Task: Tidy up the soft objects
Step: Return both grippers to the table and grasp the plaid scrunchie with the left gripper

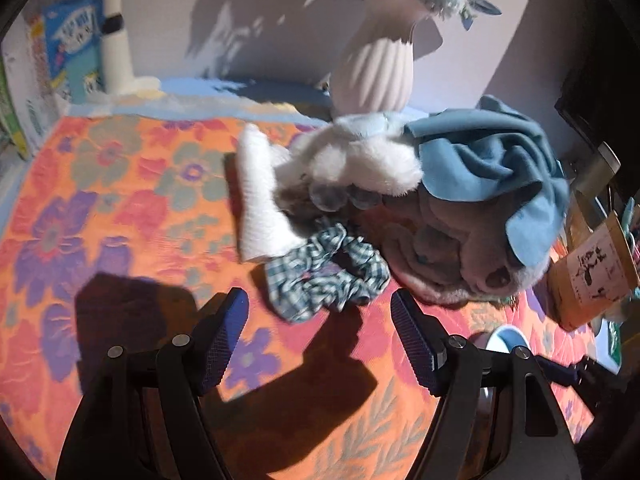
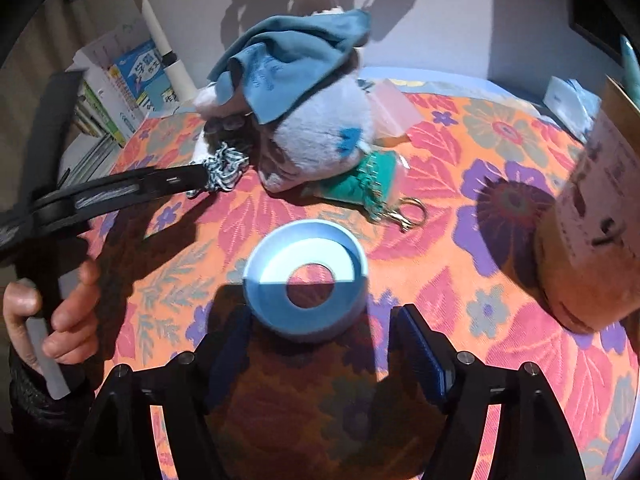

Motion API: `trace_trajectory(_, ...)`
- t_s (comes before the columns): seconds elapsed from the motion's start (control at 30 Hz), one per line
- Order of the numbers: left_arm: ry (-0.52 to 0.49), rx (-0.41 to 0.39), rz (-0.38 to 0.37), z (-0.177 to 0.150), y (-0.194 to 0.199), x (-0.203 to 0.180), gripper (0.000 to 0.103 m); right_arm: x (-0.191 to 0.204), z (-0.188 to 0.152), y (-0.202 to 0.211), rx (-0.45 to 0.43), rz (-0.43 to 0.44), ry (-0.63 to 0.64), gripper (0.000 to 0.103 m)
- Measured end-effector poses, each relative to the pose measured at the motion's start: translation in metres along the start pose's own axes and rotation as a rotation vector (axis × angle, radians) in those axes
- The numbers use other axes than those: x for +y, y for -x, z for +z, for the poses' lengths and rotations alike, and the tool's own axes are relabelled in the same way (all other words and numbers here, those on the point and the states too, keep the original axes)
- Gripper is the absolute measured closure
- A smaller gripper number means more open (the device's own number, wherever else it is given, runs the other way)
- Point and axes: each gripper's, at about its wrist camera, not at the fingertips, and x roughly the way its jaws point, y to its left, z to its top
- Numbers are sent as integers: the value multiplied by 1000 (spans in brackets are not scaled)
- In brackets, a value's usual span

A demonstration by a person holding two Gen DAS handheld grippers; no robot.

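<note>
In the left wrist view a blue-and-white checked scrunchie (image 1: 328, 276) lies on the flowered cloth just ahead of my left gripper (image 1: 320, 320), which is open with nothing between its pads. Behind the scrunchie sit a folded white cloth (image 1: 260, 200), a white and grey plush toy (image 1: 360, 160) and a blue cloth (image 1: 492, 160) draped over the toy. In the right wrist view my right gripper (image 2: 320, 314) is open above a light blue ring (image 2: 308, 280) and its pads do not touch it. There the left gripper (image 2: 188, 178) reaches to the scrunchie (image 2: 224, 168) beside the plush toy (image 2: 320, 140).
A ribbed white vase (image 1: 376, 68) stands behind the pile, books (image 1: 72, 48) at the far left. A brown paper container (image 2: 592, 220) stands at the right. A green pouch with a gold clasp (image 2: 360, 184) and a pink box (image 2: 392, 112) lie near the toy. A hand (image 2: 60, 308) holds the left gripper's handle.
</note>
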Motion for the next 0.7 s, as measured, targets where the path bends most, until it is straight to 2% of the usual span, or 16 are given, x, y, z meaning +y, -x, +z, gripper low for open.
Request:
trace_trajectory(0.13,-5,9,17,4,-15,-12,31,12,6,-9,1,-2,33,22)
trace_trajectory(0.27,-39,-7,87,4,-21,-22,32,24,11,-19,-2,-56,73,22)
trace_trajectory(0.37,-79,-21,136,3,-21,-27,45,31,10,-23,-9,-92,103,22)
trace_trajectory(0.4,-87,-25,134,2,-19,-27,54,33,9,-24,-10,-106,110,22)
trace_trajectory(0.43,-92,-28,125,0,-17,-27,64,35,9,-24,-14,-121,116,27)
trace_trajectory(0.5,-96,-28,120,-3,-14,-25,75,35,8,-23,-23,-138,119,35)
trace_trajectory(0.63,-73,-37,84,-11,-3,-18,86,33,5,-19,-40,-143,105,37)
trace_trajectory(0.7,-67,-40,55,-16,3,-14,86,33,1,-15,-47,-151,112,37)
